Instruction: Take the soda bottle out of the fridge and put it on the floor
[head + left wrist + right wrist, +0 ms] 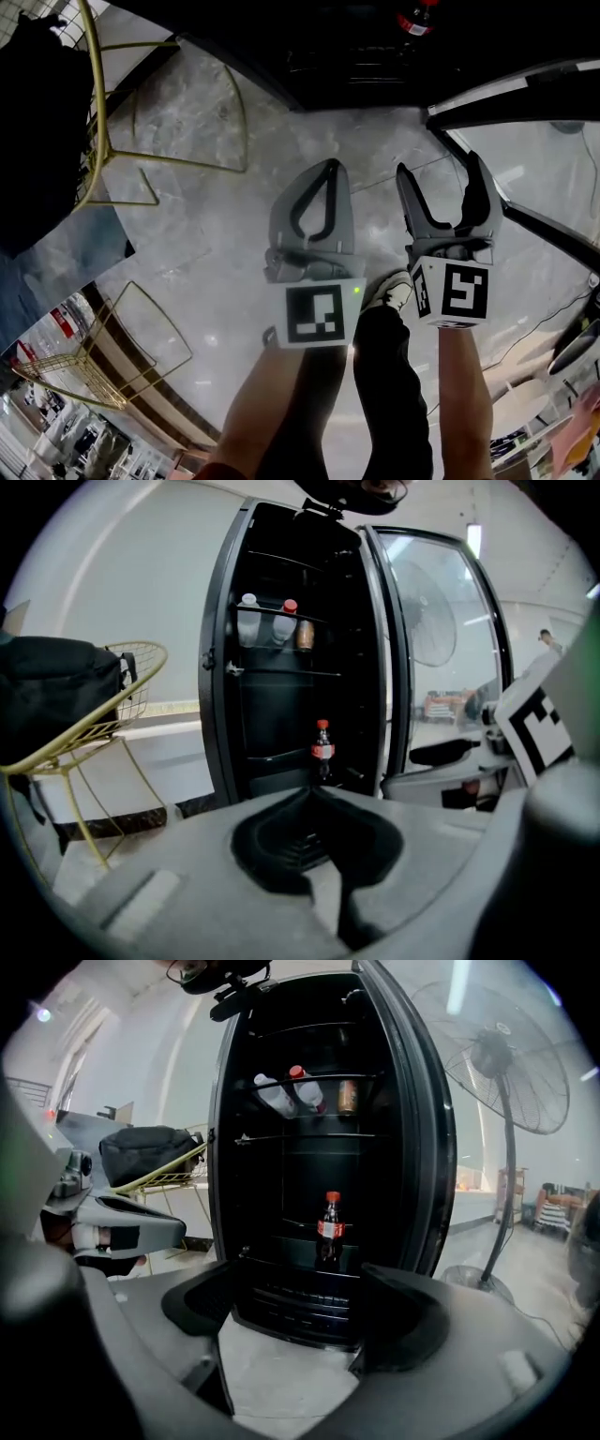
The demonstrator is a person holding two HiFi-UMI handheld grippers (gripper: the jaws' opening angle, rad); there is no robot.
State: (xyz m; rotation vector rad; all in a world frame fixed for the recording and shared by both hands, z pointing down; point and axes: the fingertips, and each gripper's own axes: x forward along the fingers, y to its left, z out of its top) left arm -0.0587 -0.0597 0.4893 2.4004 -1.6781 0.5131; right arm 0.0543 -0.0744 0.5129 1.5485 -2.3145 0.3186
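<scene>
Jaws together on left gripper (330, 167), apart on right gripper (438, 169), both aimed at fridge (281, 1185).

Black bag (56, 691) on gold wire chair (139, 691); pedestal fan (511, 1063) well apart; two capped bottles (281, 1094) beside amber can (347, 1097).

Floor (202, 225) glossy marble-look stone — chair (139, 691) brass-toned metal wire.

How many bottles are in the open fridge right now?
3. The soda bottle stands low in the fridge; a white-capped bottle and a red-capped bottle sit side by side near its top. The dark interior may hide more.
</scene>
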